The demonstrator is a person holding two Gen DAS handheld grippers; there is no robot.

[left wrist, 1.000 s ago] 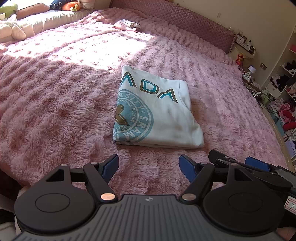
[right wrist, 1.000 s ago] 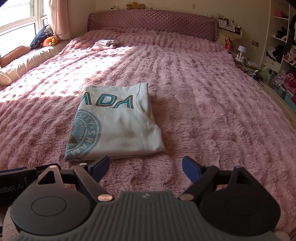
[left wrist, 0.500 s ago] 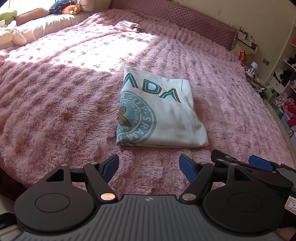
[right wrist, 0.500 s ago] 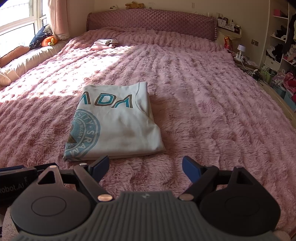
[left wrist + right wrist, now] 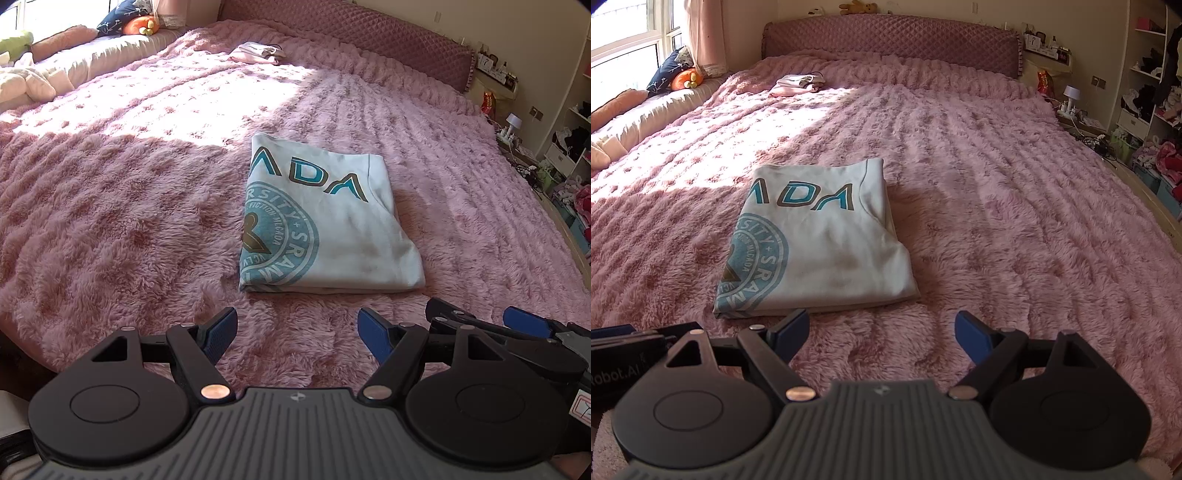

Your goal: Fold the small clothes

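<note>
Nearest the cameras, the left gripper (image 5: 297,328) and the right gripper (image 5: 881,328) both hang above the near edge of the bed, each with its blue-padded jaws spread wide and nothing between them. The two sit side by side: the right one's fingers show at the right edge of the left wrist view, and part of the left one's body shows at the left edge of the right wrist view. Just beyond the fingertips, apart from them, lies the shirt (image 5: 328,225), pale blue with a teal round print and large letters, folded into a neat rectangle and resting flat on the fuzzy pink blanket (image 5: 1015,206). Its near folded edge faces the grippers. Past it a patch of sunlight falls across the blanket. Farther back, near the head of the bed, a small pile of folded clothes (image 5: 799,82) sits on the blanket, and behind that stands the quilted headboard (image 5: 894,40).
</note>
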